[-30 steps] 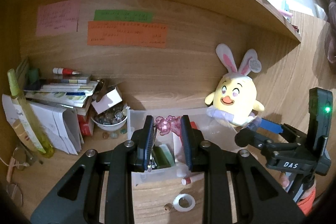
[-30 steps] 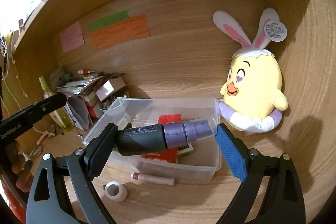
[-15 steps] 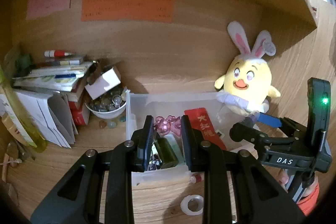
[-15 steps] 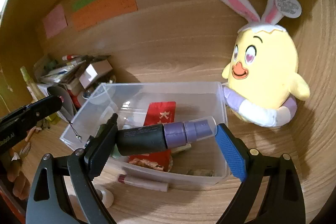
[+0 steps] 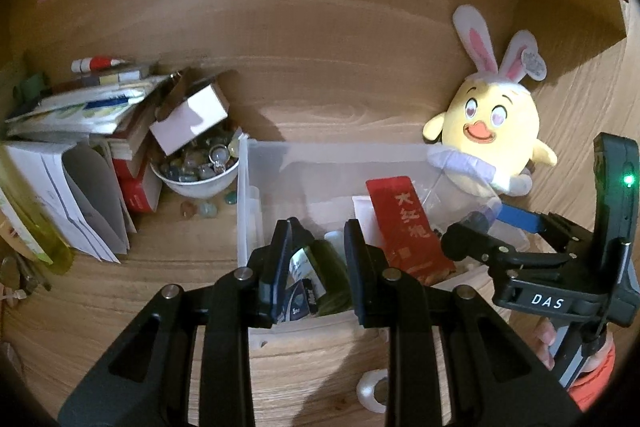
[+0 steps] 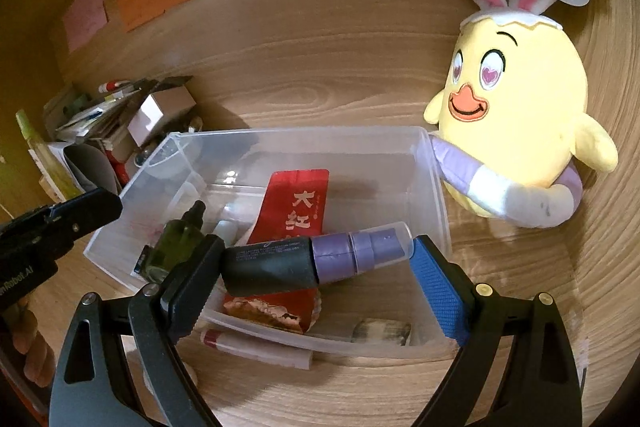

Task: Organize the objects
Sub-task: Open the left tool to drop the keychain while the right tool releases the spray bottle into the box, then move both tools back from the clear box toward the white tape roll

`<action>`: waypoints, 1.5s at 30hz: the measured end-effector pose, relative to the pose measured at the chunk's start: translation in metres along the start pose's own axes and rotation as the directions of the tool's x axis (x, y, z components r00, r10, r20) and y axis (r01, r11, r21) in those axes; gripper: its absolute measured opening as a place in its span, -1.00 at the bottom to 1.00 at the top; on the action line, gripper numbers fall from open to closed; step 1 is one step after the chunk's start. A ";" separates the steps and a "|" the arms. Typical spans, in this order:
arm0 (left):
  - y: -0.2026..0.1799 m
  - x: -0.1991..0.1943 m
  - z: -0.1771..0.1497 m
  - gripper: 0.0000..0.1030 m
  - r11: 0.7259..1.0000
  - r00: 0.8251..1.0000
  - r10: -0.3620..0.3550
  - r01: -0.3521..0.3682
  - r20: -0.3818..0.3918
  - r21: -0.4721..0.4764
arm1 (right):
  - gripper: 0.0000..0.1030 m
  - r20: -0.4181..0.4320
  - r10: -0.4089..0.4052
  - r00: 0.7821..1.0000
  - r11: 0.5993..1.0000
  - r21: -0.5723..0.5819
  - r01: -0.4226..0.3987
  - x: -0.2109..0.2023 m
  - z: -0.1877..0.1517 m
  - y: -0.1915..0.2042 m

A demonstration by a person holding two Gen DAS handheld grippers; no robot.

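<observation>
While the right gripper (image 6: 316, 261) pinches a black-and-purple spray bottle (image 6: 316, 259) lengthwise above the clear plastic bin (image 6: 436, 187), the left gripper (image 5: 318, 259), jaws narrow, hangs over it; whether it holds anything is unclear. Inside: red packet (image 6: 298, 211), green dropper bottle (image 6: 180, 241).

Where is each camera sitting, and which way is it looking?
Left wrist: rides the left tool, looking down into the clear bin; the right tool and some fingers show.
Right wrist: rides the right tool, which grips a spray bottle above the bin.
Both see the bin, plush chick and red packet.
</observation>
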State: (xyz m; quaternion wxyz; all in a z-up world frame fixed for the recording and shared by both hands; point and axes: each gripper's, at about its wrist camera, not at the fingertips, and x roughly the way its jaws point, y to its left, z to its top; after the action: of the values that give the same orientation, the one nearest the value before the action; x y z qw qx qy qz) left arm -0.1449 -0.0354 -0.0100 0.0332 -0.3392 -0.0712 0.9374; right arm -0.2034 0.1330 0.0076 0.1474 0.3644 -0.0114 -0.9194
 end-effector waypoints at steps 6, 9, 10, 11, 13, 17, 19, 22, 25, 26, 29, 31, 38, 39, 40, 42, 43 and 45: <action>-0.004 0.004 -0.002 -0.37 1.000 1.000 -0.004 0.004 -0.026 0.019 | 0.79 -0.006 -0.021 1.000 1.000 -0.009 0.021 0.005 -0.001 0.001; -0.007 -0.002 -0.003 0.03 0.999 1.000 0.005 -0.005 -0.006 0.033 | 0.79 -0.005 -0.033 0.999 0.999 -0.019 0.033 0.006 -0.001 0.003; -0.008 -0.004 -0.003 0.08 0.999 1.000 0.006 -0.006 0.001 0.039 | 0.79 -0.006 -0.037 0.999 0.999 -0.023 0.037 0.006 -0.001 0.003; -0.010 -0.007 -0.003 0.10 0.999 1.000 0.005 -0.005 0.009 0.047 | 0.79 -0.006 -0.041 0.999 0.999 -0.027 0.040 0.006 -0.001 0.004; -0.012 -0.011 -0.004 0.18 0.998 1.000 0.006 -0.007 0.019 0.057 | 0.80 -0.006 -0.051 0.999 0.998 -0.035 0.051 0.007 -0.002 0.005; -0.013 -0.019 -0.006 0.33 0.997 0.999 0.022 -0.024 0.032 0.067 | 0.80 -0.014 -0.070 0.997 0.996 -0.057 0.069 0.009 -0.002 0.008; -0.012 -0.021 -0.008 0.40 0.998 0.999 0.020 -0.022 0.031 0.061 | 0.81 -0.016 -0.074 0.997 0.995 -0.063 0.073 0.009 -0.002 0.008; -0.009 -0.025 -0.010 0.44 0.998 0.999 0.024 -0.025 0.028 0.050 | 0.81 -0.020 -0.074 0.997 0.995 -0.071 0.073 0.008 -0.002 0.009; -0.004 -0.028 -0.014 0.58 0.999 0.999 0.028 -0.029 0.023 0.036 | 0.81 -0.023 -0.071 0.997 0.994 -0.079 0.069 0.006 -0.002 0.011; -0.002 -0.030 -0.015 0.61 0.999 0.999 0.032 -0.032 0.023 0.032 | 0.81 -0.022 -0.069 0.997 0.994 -0.081 0.067 0.005 -0.002 0.011; 0.003 -0.035 -0.020 0.62 0.999 0.999 0.038 -0.039 0.022 0.025 | 0.81 -0.015 -0.066 0.998 0.994 -0.089 0.065 0.000 -0.003 0.014; 0.006 -0.039 -0.023 0.63 0.999 0.999 0.040 -0.041 0.019 0.021 | 0.82 -0.008 -0.065 0.998 0.994 -0.094 0.064 -0.005 -0.004 0.016; 0.013 -0.048 -0.034 0.77 0.998 0.998 0.061 -0.061 0.012 0.027 | 0.85 0.014 -0.028 1.000 0.995 -0.100 0.029 -0.025 -0.010 0.023; 0.014 -0.049 -0.036 0.77 0.997 0.998 0.064 -0.064 0.008 0.030 | 0.85 0.019 -0.026 0.999 0.994 -0.105 0.028 -0.028 -0.011 0.025; 0.014 -0.049 -0.037 0.77 0.997 0.998 0.065 -0.065 0.006 0.031 | 0.85 0.023 -0.024 0.999 0.994 -0.110 0.026 -0.031 -0.013 0.026; 0.015 -0.050 -0.040 0.77 0.997 0.998 0.065 -0.065 0.000 0.032 | 0.86 0.027 -0.014 1.000 0.993 -0.115 0.017 -0.037 -0.016 0.029; 0.015 -0.050 -0.042 0.77 0.997 0.998 0.066 -0.066 -0.003 0.032 | 0.86 0.029 -0.007 1.000 0.993 -0.118 0.010 -0.039 -0.017 0.030; 0.016 -0.050 -0.045 0.77 0.997 0.998 0.065 -0.065 -0.009 0.032 | 0.86 0.031 0.004 1.000 0.992 -0.123 0.000 -0.043 -0.020 0.033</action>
State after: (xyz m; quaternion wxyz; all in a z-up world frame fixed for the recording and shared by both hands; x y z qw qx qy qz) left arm -0.0781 -0.0517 -0.0146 0.0084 -0.3456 -0.0451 0.9372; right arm -0.1513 0.1152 0.0258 0.1702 0.3403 0.0426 -0.9238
